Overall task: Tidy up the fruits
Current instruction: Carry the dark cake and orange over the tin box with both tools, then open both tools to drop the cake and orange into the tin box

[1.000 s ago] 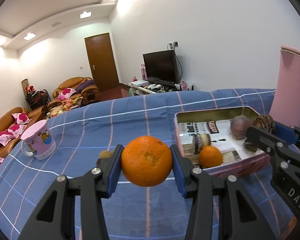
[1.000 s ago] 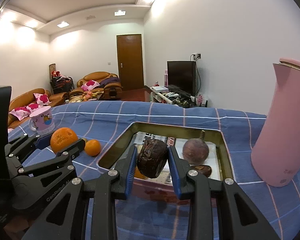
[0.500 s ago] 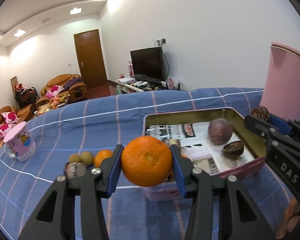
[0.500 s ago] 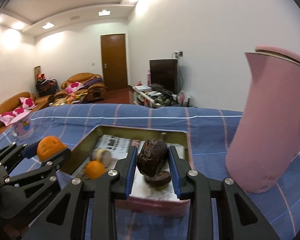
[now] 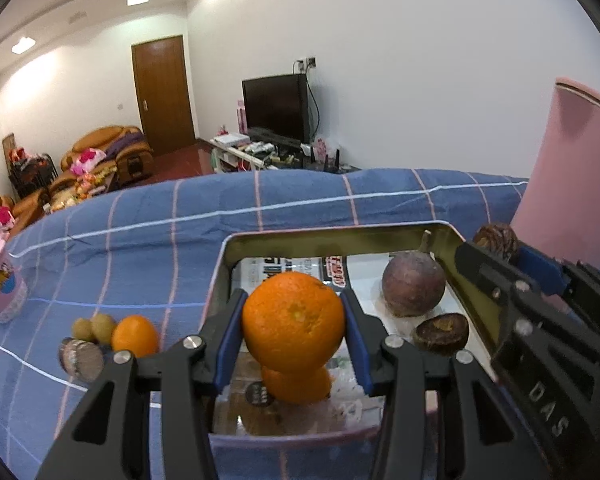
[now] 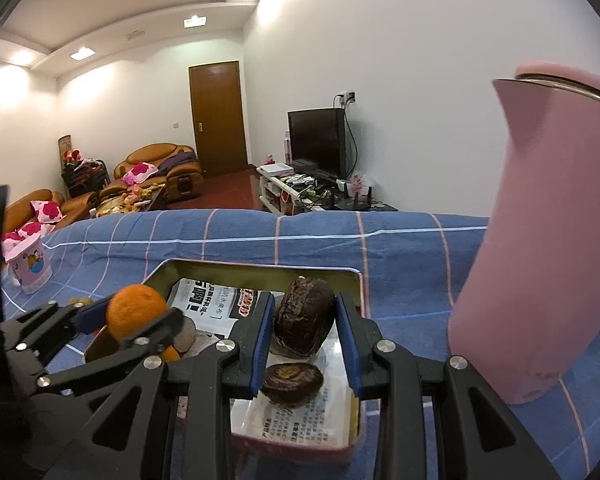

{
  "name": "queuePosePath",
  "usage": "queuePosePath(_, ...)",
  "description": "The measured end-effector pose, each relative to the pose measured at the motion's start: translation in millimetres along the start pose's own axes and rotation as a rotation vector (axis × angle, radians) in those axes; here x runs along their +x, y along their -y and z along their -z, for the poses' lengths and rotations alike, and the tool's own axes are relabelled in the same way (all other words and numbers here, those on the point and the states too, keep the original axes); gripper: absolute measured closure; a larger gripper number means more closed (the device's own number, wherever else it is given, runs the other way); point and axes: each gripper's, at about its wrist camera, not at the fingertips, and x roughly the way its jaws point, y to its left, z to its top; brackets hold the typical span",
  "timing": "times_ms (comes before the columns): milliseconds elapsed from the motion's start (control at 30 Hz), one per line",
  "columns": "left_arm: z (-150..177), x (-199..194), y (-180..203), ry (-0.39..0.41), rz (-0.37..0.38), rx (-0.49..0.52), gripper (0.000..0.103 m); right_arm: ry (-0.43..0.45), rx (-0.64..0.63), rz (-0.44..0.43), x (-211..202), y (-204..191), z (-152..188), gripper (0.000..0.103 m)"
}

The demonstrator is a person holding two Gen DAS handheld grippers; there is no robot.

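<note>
While the left claw (image 5: 294, 334) clamps a big orange (image 5: 293, 320) over the tin tray (image 5: 340, 236), the right claw (image 6: 303, 334) grips a wrinkled dark fruit (image 6: 304, 322) above the tray's right side.

Right wrist view: fruit over tin
Right gripper (image 6: 303, 322) clamps dark wrinkled fruit (image 6: 304, 322) above tin tray (image 6: 260, 270); left gripper (image 6: 136, 316) with orange (image 6: 134, 314) at 9 o'clock; pink jug (image 6: 548, 248) at 3 o'clock.

two close wrist views, shared tin (image 5: 340, 236) (image 6: 260, 270)
</note>
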Motion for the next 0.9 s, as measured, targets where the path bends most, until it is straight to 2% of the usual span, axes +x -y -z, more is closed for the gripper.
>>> queuePosePath(200, -5, 18, -7, -0.055, 0.021, -0.055, 0.055, -0.035, 0.013, -0.029, 15, 1, -4, 0.07)
queuePosePath(533, -4, 13, -11, -0.035, 0.018, -0.077, 0.055, -0.095, 0.019, -0.099, 28, 0, -3, 0.069)
queuePosePath(900, -1, 8, -19, -0.028, 0.022, -0.092, 0.055, -0.104, 0.013, -0.114, 30, -2, -2, 0.069)
